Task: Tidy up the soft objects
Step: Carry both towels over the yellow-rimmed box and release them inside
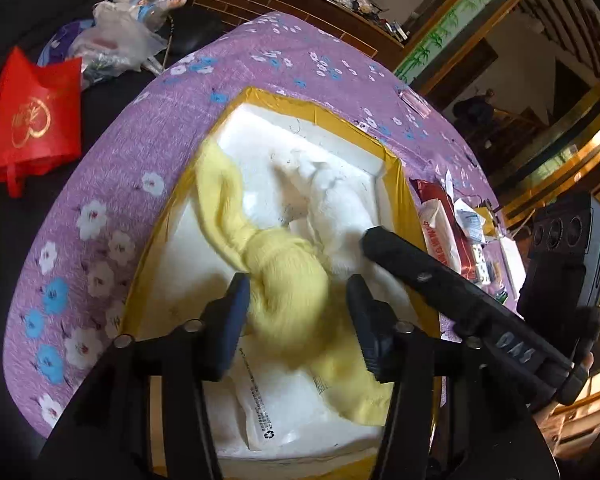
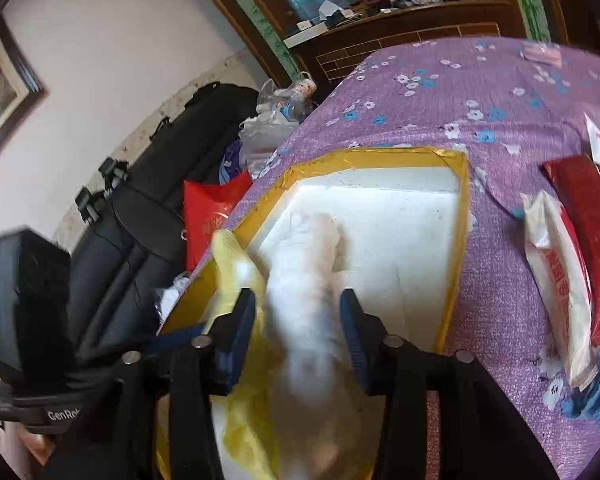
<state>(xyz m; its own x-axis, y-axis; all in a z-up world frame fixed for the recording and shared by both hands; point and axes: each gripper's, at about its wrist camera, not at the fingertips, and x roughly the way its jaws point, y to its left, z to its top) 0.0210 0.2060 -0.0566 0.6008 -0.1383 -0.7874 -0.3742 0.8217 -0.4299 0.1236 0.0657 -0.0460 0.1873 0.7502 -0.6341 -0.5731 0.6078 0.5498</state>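
Both cloths in foam box (image 1: 384,160): yellow cloth (image 1: 284,276), white cloth (image 2: 300,300). Left gripper (image 1: 296,300), right gripper (image 2: 298,322) parted, gripping nothing. Little left, seemingly.

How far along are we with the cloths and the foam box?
Done: yellow cloth and white cloth both lie inside the foam box. In hand: nothing gripped; left claw and right claw straddle them, open. Left: withdrawing.

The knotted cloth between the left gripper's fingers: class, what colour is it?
Pale yellow. The knotted cloth shows best in the left wrist view.
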